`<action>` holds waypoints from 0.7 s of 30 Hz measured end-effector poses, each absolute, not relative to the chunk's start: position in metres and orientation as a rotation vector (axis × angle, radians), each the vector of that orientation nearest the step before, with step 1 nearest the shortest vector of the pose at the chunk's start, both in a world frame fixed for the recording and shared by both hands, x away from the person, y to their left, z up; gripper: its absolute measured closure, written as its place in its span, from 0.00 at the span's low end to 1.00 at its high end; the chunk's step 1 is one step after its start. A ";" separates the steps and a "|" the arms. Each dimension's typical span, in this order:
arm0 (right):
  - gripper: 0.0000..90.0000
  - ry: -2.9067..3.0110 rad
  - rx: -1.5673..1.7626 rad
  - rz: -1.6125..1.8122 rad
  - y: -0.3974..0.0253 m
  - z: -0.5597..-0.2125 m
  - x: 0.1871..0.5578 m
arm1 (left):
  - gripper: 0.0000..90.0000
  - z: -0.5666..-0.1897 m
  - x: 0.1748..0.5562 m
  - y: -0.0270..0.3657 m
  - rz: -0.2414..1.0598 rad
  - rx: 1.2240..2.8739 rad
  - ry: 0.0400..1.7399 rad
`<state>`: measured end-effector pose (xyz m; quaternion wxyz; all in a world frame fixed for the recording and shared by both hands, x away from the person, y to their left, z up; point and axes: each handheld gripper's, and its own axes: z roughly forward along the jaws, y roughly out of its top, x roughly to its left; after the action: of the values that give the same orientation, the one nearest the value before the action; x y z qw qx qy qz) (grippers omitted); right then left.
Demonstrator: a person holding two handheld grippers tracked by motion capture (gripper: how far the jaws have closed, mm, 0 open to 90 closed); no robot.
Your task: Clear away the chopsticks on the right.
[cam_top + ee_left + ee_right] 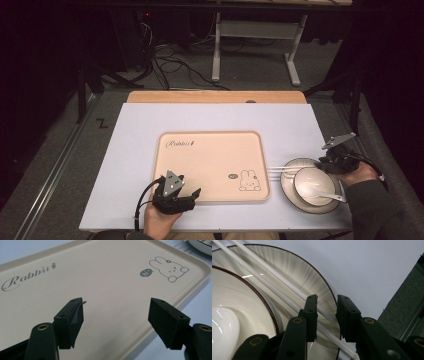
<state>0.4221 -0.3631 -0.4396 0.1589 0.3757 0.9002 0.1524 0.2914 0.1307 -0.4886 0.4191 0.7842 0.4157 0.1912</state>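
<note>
White chopsticks (287,293) between right gripper (327,315) jaws (seemingly untouched), over plate (294,267)

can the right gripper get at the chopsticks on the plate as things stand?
Probably yes. The right gripper sits right over the chopsticks, jaws slightly apart with one stick between them. They lie bare across the plate rim beside the bowl; nothing covers them.

Desk (215,120) evenly lit from overhead, room behind dark. Soft short shadows. Small glare on spoon (222,327) and bowl (249,302). Close claw parts slightly blurred.
</note>
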 end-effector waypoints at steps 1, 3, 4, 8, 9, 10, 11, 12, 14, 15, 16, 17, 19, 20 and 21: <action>0.79 2.575 1.076 0.436 -0.363 -0.440 0.422 | 0.32 -0.489 0.291 0.130 0.479 1.969 1.042; 0.79 2.577 1.069 0.429 -0.362 -0.440 0.422 | 0.32 -0.488 0.291 0.130 0.481 1.970 1.041; 0.79 2.577 1.063 0.431 -0.362 -0.440 0.423 | 0.32 -0.488 0.291 0.130 0.480 1.969 1.040; 0.80 2.584 1.056 0.422 -0.361 -0.440 0.423 | 0.32 -0.489 0.291 0.130 0.479 1.969 1.042; 0.80 2.585 1.056 0.422 -0.361 -0.440 0.423 | 0.32 -0.489 0.291 0.130 0.478 1.970 1.041; 0.80 2.592 1.058 0.415 -0.360 -0.440 0.423 | 0.32 -0.489 0.291 0.130 0.480 1.971 1.040; 0.81 2.587 1.058 0.417 -0.360 -0.441 0.424 | 0.32 -0.489 0.291 0.130 0.479 1.971 1.039; 0.81 2.587 1.057 0.416 -0.359 -0.441 0.424 | 0.32 -0.489 0.291 0.130 0.480 1.971 1.039; 0.81 2.594 1.060 0.413 -0.358 -0.441 0.424 | 0.32 -0.489 0.291 0.130 0.480 1.970 1.038; 0.81 2.592 1.049 0.420 -0.357 -0.442 0.425 | 0.32 -0.489 0.290 0.130 0.481 1.973 1.037; 0.82 2.593 1.052 0.416 -0.356 -0.442 0.424 | 0.32 -0.489 0.290 0.130 0.483 1.973 1.036; 0.82 2.599 1.049 0.413 -0.356 -0.442 0.424 | 0.32 -0.488 0.290 0.130 0.485 1.972 1.036; 0.82 2.596 1.043 0.412 -0.355 -0.442 0.425 | 0.32 -0.489 0.290 0.130 0.484 1.972 1.034; 0.82 2.598 1.042 0.409 -0.354 -0.442 0.425 | 0.32 -0.489 0.290 0.129 0.484 1.973 1.033; 0.82 2.600 1.038 0.405 -0.354 -0.442 0.425 | 0.32 -0.489 0.290 0.129 0.483 1.976 1.031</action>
<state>0.4249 -0.3544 -0.4421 0.1556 0.3626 0.9079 0.1413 0.2902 0.1293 -0.4888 0.4173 0.7874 0.4109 0.1924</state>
